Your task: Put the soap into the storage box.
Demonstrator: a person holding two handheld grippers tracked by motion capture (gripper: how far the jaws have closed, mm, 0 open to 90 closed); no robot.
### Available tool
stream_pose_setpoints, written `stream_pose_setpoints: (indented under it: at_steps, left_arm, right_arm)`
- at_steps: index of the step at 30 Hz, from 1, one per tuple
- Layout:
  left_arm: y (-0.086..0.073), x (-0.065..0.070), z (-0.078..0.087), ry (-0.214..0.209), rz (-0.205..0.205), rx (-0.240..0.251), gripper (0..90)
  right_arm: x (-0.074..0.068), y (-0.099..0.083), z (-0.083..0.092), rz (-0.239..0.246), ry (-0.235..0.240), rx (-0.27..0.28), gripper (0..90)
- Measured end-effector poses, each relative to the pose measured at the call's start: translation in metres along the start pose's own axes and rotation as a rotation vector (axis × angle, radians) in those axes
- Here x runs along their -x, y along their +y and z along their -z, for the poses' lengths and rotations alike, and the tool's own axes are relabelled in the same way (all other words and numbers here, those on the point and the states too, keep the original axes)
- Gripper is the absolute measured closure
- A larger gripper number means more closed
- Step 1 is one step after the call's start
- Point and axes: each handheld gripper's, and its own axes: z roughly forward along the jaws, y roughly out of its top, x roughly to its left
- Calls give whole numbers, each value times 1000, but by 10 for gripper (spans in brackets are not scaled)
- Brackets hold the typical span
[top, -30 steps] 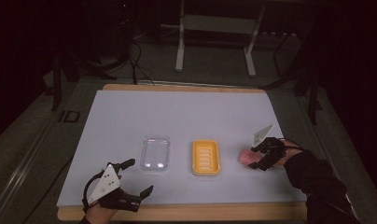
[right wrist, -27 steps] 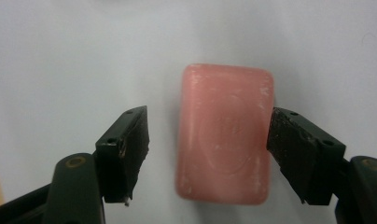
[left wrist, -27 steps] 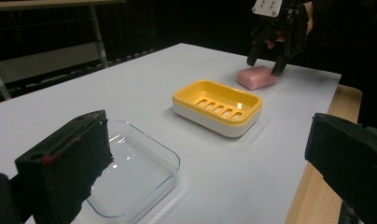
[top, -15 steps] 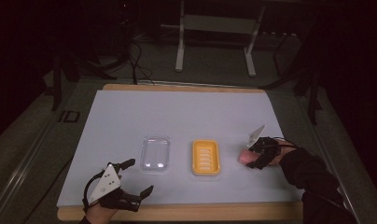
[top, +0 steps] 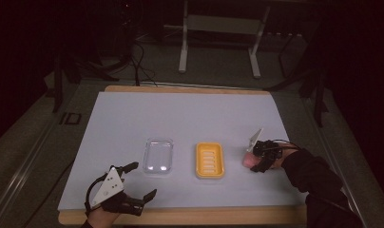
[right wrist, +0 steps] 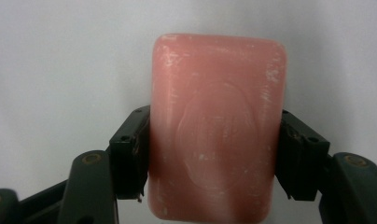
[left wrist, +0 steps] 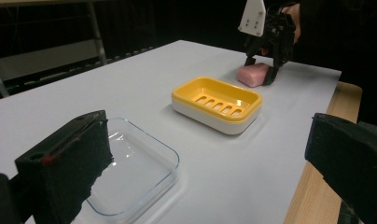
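Since a second ago the right gripper has sunk a little toward the white mat, and its jaws have just been closing; the pink soap bar is between them. The pads now press both long sides of the bar, so the claw is clenched on the soap. In the left gripper view that gripper stands over the soap bar, which appears to rest on the mat. The left gripper has kept its place, and the two dishes have not shifted.

Taking the yellow soap dish as the landmark: the soap bar lies just to its right as the high view shows it, near but not touching. The clear glass tray sits to the dish's left, a small gap between them. The left gripper is farther left and nearer the person than the dish, at the mat's front edge, with its jaws spread wide and nothing between them.

The yellow soap dish has a slotted yellow insert on a white base and holds nothing. The clear glass tray is likewise empty. In the left gripper view one black pad stands in front of the tray's near corner; whether it touches the glass cannot be told.
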Motion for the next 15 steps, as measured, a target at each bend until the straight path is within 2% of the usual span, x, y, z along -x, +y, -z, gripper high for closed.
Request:
stream_pose_setpoints:
  at_steps: [3,5,6,12,14,15]
  left_arm:
    - [0,0,0,-1,1,1,6]
    - [0,0,0,0,2,2,6]
    - [0,0,0,-1,2,0,6]
    - [0,0,-1,1,3,0,6]
    - [0,1,0,0,6,2,6]
    - [0,1,-1,-1,6,1,6]
  right_arm:
    - [-1,5,0,-39,-4,-40,373]
    - [2,6,1,-139,44,-35,373]
    - [2,5,2,-153,54,-23,373]
    - [-2,5,17,-277,-38,86,373]
    - [-4,5,21,-363,-49,118,372]
    - [-5,5,23,-386,-60,121,373]
